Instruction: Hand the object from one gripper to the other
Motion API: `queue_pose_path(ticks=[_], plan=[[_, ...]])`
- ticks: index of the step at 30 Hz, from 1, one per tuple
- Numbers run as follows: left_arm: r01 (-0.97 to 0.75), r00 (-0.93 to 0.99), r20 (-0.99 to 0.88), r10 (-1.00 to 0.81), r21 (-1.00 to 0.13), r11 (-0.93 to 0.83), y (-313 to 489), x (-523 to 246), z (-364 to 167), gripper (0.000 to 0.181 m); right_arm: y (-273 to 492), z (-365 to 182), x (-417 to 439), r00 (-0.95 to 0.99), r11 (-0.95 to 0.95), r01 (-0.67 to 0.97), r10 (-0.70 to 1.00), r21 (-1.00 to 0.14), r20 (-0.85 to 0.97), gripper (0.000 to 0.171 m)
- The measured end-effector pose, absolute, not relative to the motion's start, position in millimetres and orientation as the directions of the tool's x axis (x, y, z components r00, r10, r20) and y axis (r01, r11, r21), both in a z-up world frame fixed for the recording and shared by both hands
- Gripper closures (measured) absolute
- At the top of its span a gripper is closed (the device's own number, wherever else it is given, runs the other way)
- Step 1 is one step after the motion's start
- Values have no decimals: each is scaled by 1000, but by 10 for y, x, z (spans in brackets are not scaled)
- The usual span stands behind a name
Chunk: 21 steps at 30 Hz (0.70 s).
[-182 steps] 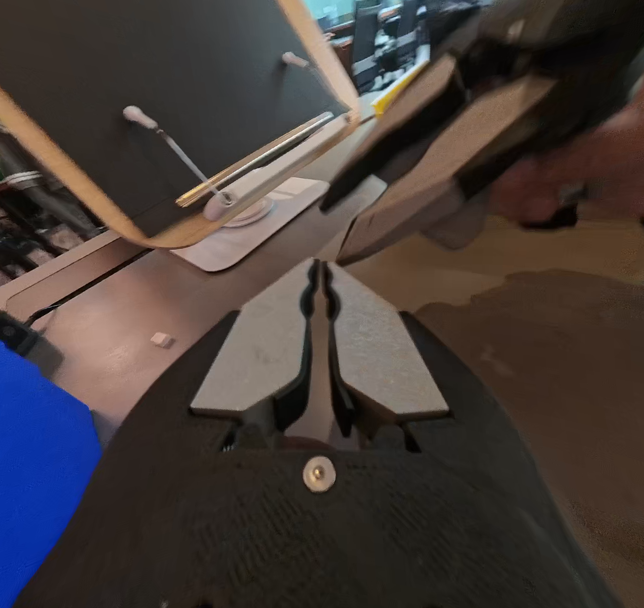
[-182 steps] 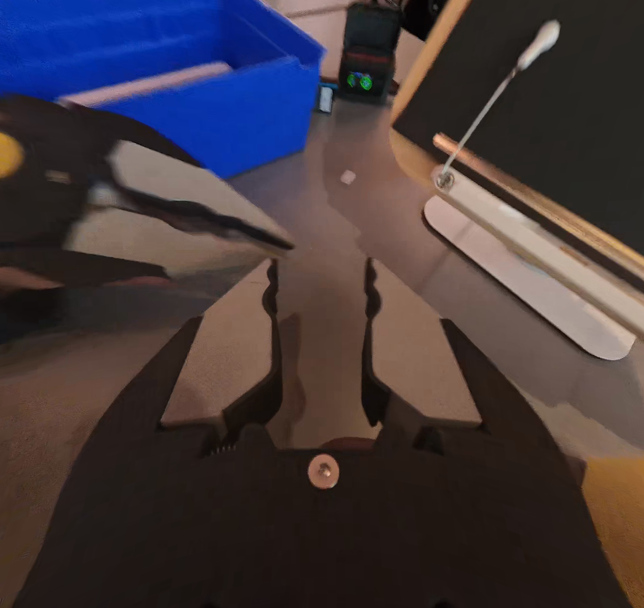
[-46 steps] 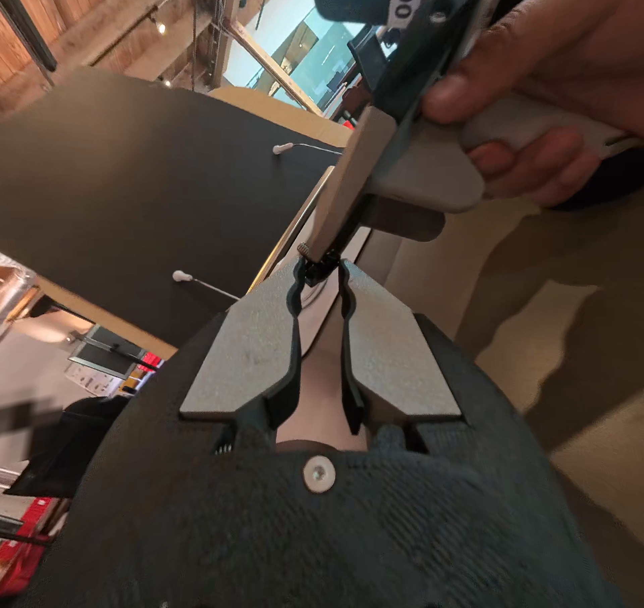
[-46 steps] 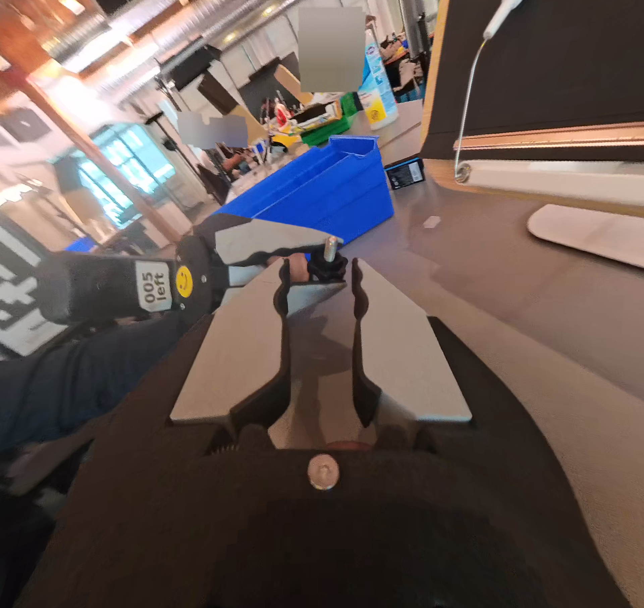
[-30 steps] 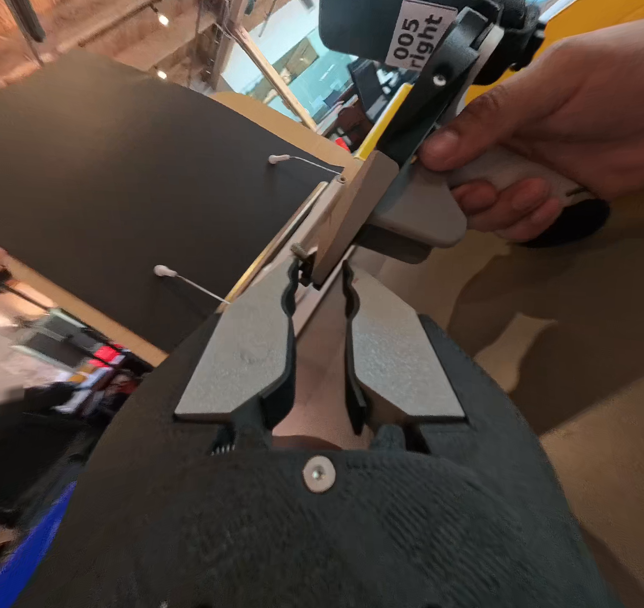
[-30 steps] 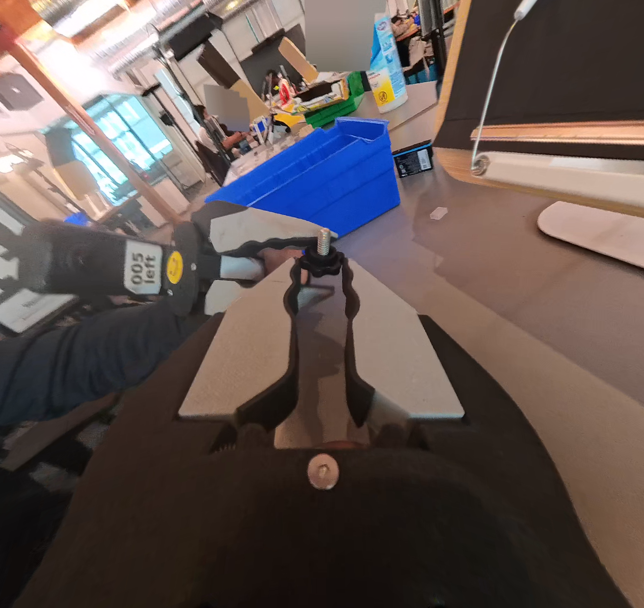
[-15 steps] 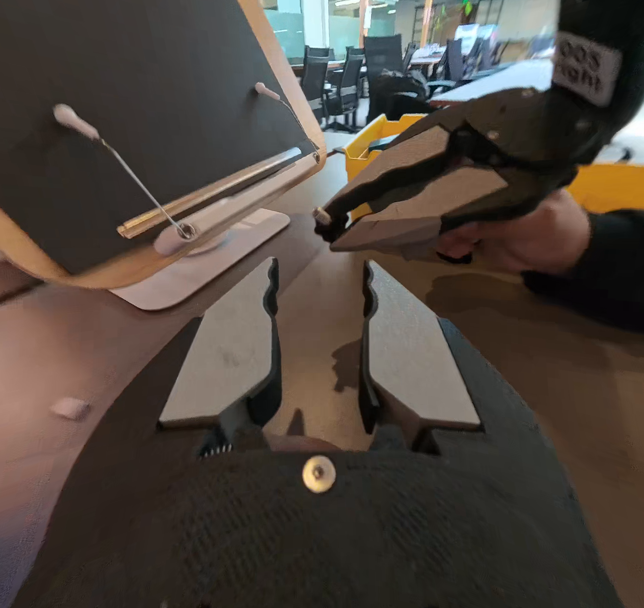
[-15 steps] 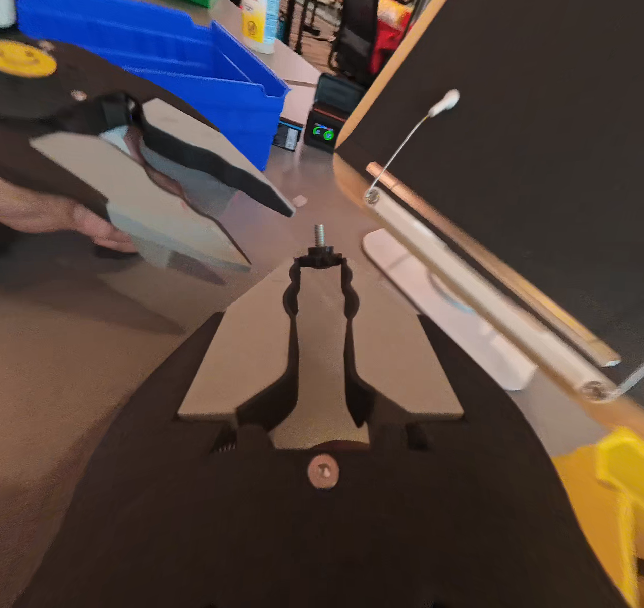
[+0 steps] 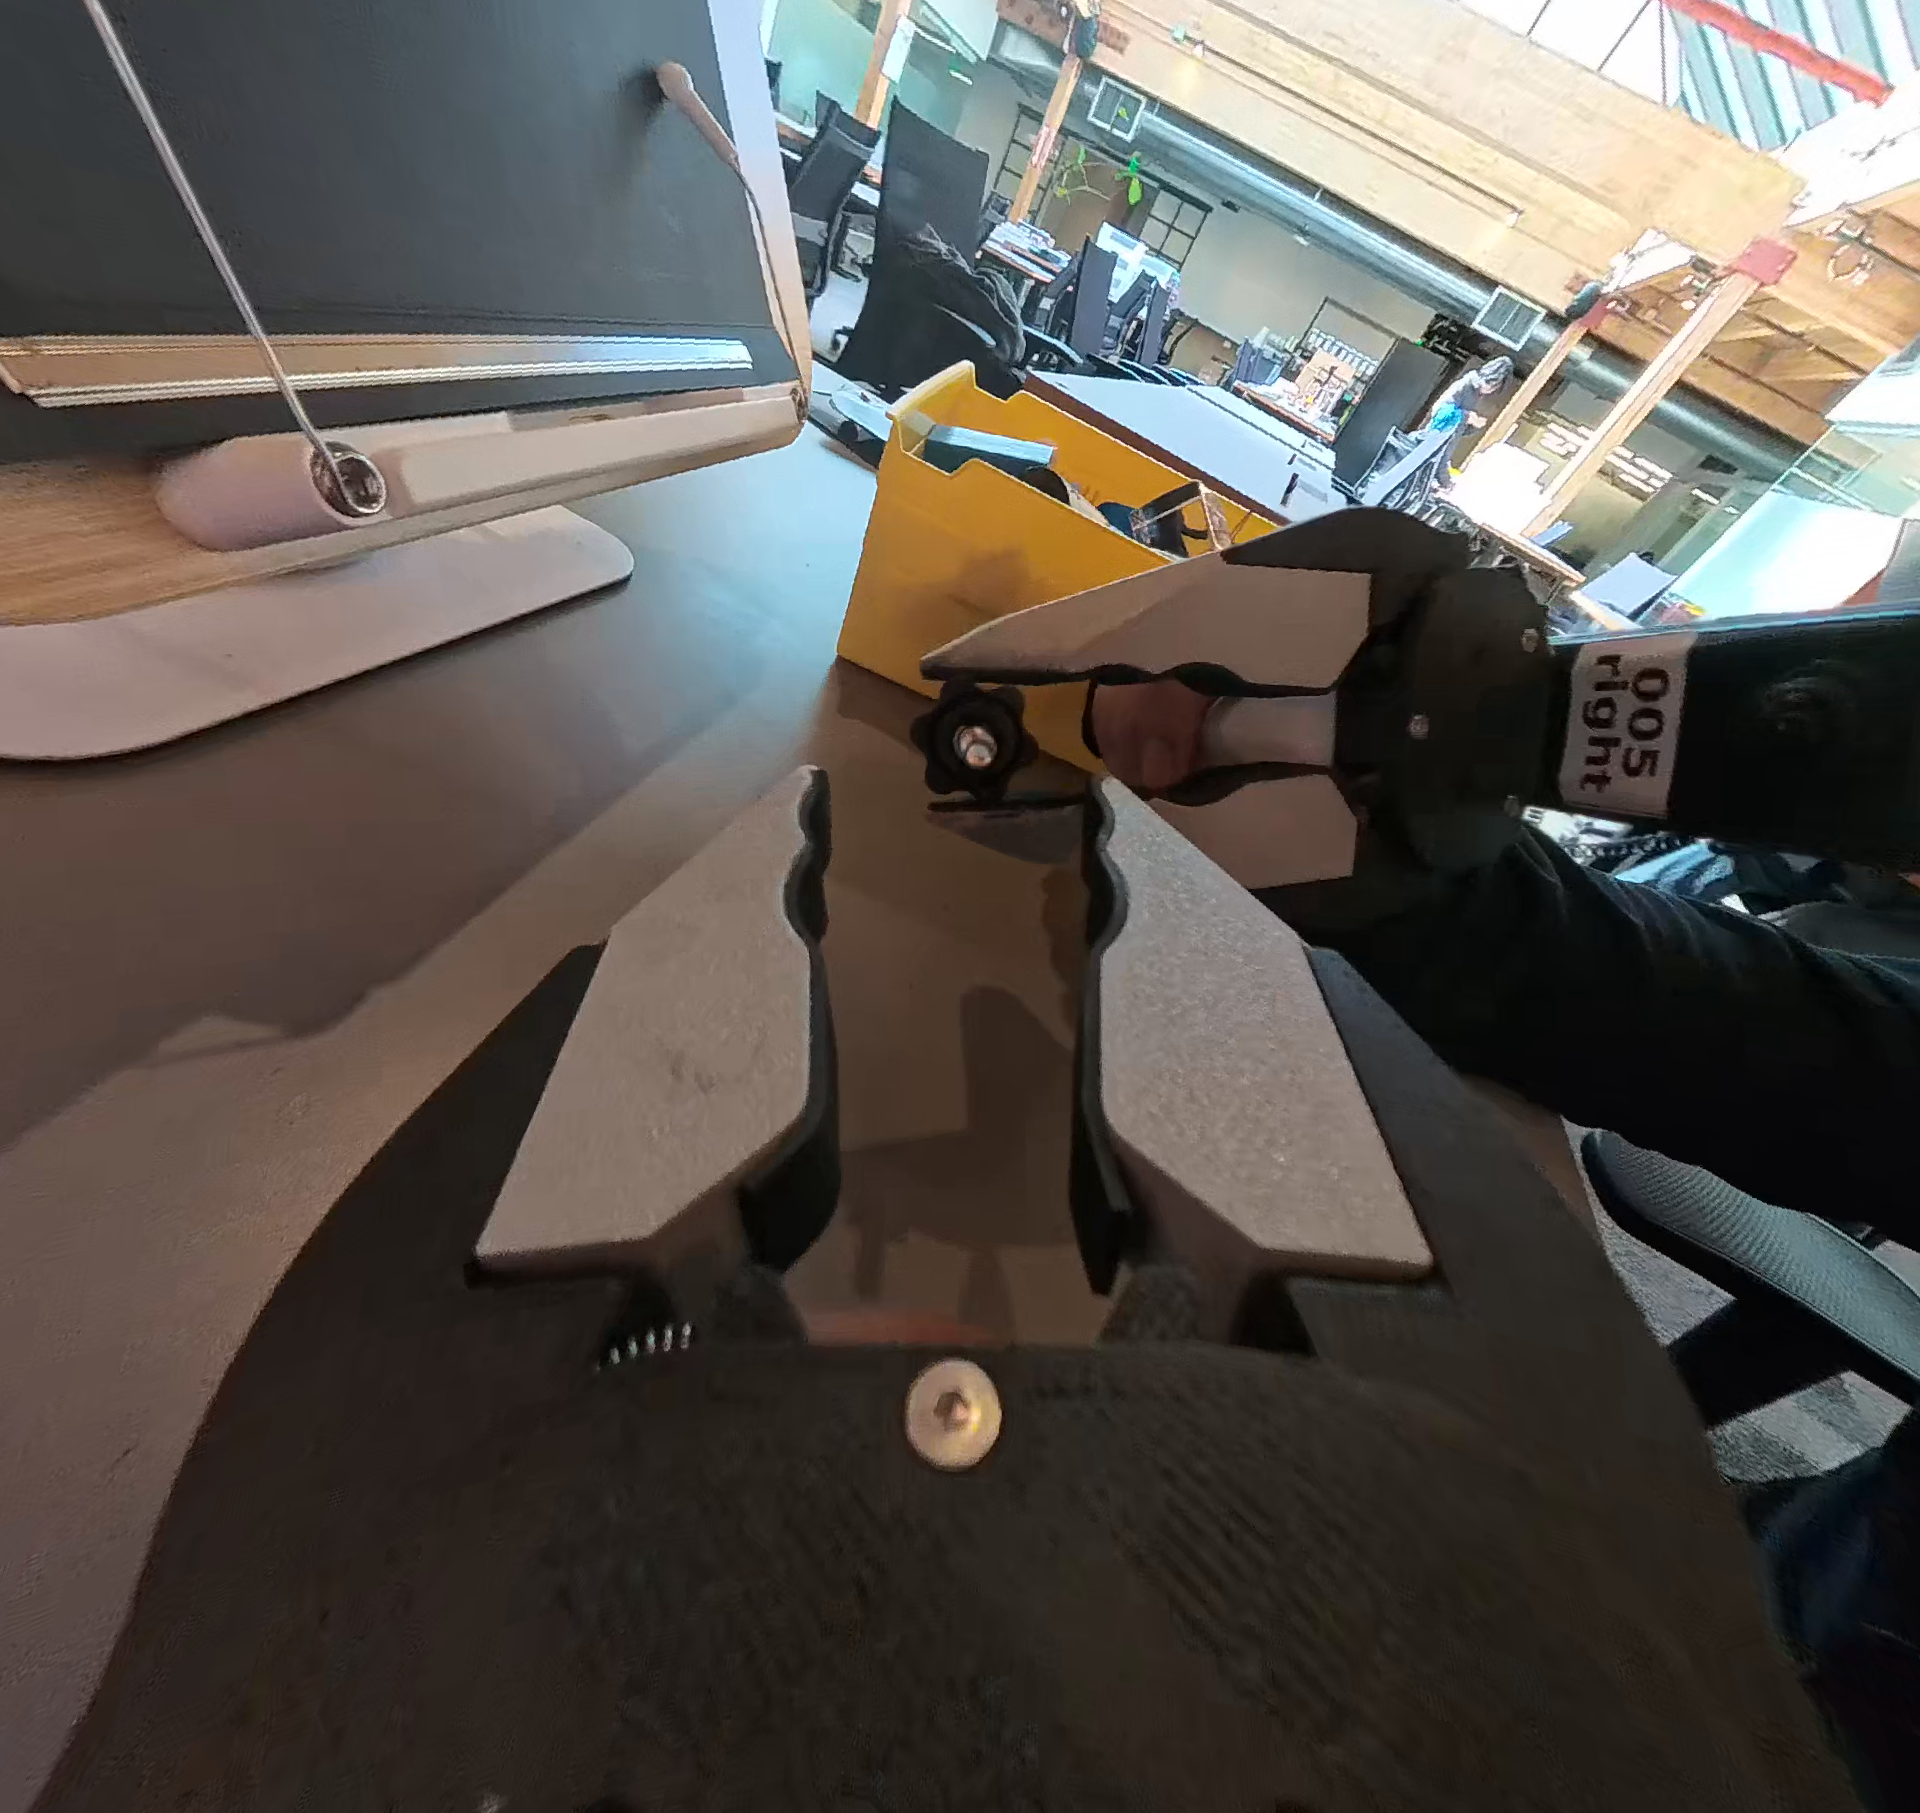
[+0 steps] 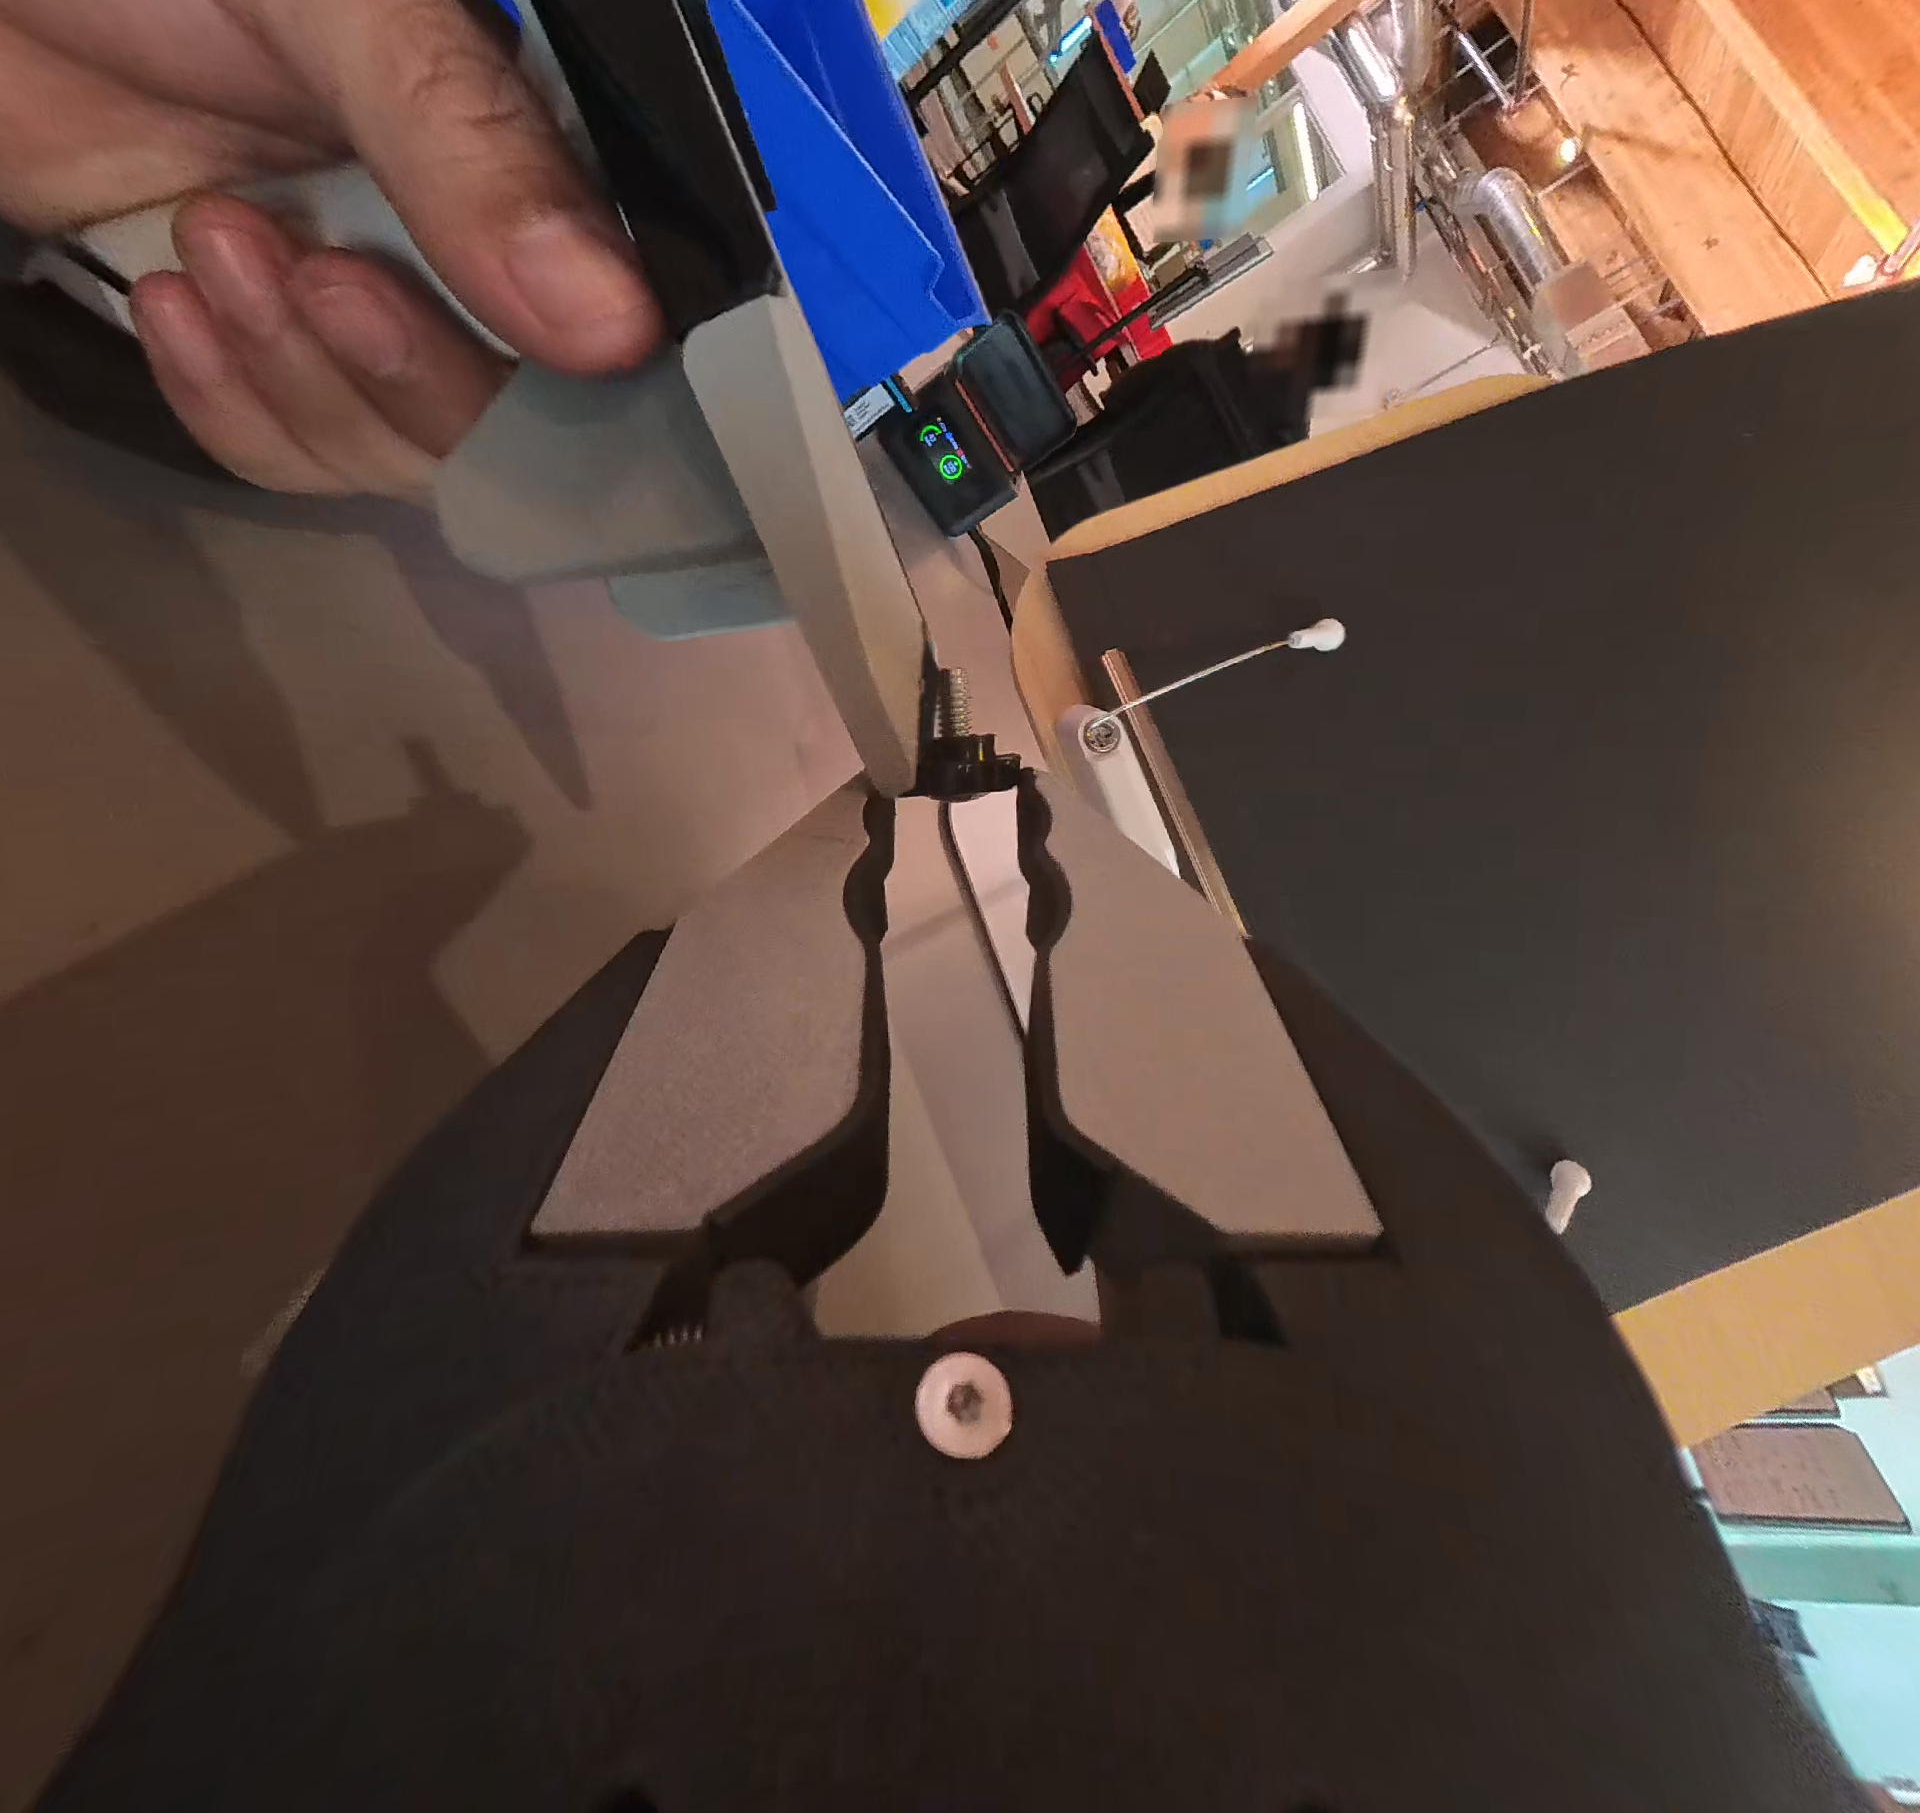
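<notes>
The object is a small black knob with a silver threaded stud [image 9: 975, 750]. My right gripper [image 9: 971, 724] comes in from the right in the left wrist view and is shut on the knob, stud pointing toward the camera. My left gripper [image 9: 956, 807] is open and empty, and the knob hangs just beyond its fingertips, in line with the gap. In the right wrist view my right gripper [image 10: 954, 797] pinches the knob [image 10: 961, 771] at its tips. One left gripper finger [image 10: 831, 568] stands edge-on right beside the stud, held by a hand [image 10: 312, 205].
A black board stand on a white base [image 9: 312, 620] stands on the dark table [image 9: 312, 880] at the left. A yellow bin [image 9: 935, 537] sits behind the grippers. A blue bin [image 10: 852, 184] and a small black device with green lights [image 10: 951, 464] lie beyond the left gripper. An office chair [image 9: 1766, 1275] is off the table's right edge. Both grippers' tips are close together, under 4 cm apart.
The two grippers have closed in on each other. The knob in my right gripper now sits right at my left gripper's open fingertips. Both views have swung round.
</notes>
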State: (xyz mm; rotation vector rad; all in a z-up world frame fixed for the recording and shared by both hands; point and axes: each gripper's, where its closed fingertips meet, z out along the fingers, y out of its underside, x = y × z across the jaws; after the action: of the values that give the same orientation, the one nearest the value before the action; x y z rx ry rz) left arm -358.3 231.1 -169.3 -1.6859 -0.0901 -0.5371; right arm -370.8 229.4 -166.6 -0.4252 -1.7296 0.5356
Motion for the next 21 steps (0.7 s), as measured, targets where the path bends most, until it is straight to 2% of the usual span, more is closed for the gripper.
queue_pose_path(ticks=[3, 7, 9, 13, 18, 21], plan=[[356, 879, 399, -260, -913, -198, 2303, -3555, -1685, 145, 2254, -1678, -3696, -232, 836, -13, 532, -549, 815, 150], [360, 872, 409, -269, -908, -212, 2305, -3534, -1697, 147, 2154, -1722, -3680, -262, 848, -30, 504, -529, 823, 150], [347, 873, 398, -281, -913, -213, 2301, -3507, -1694, 157, 2135, -1739, -3682, -271, 848, -31, 502, -529, 821, 150], [289, 905, 341, -254, -932, -220, 2317, -3521, -1724, 158, 2149, -1761, -3692, -276, 838, -16, 520, -545, 808, 150], [70, 990, 89, -108, -983, -171, 2327, -3722, -1717, 158, 2187, -1812, -3687, -360, 713, 59, 667, -698, 652, 146], [-197, 978, -208, 36, -962, -188, 2296, -3911, -1717, 158, 2288, -1784, -3702, -372, 592, 114, 770, -797, 519, 146]])
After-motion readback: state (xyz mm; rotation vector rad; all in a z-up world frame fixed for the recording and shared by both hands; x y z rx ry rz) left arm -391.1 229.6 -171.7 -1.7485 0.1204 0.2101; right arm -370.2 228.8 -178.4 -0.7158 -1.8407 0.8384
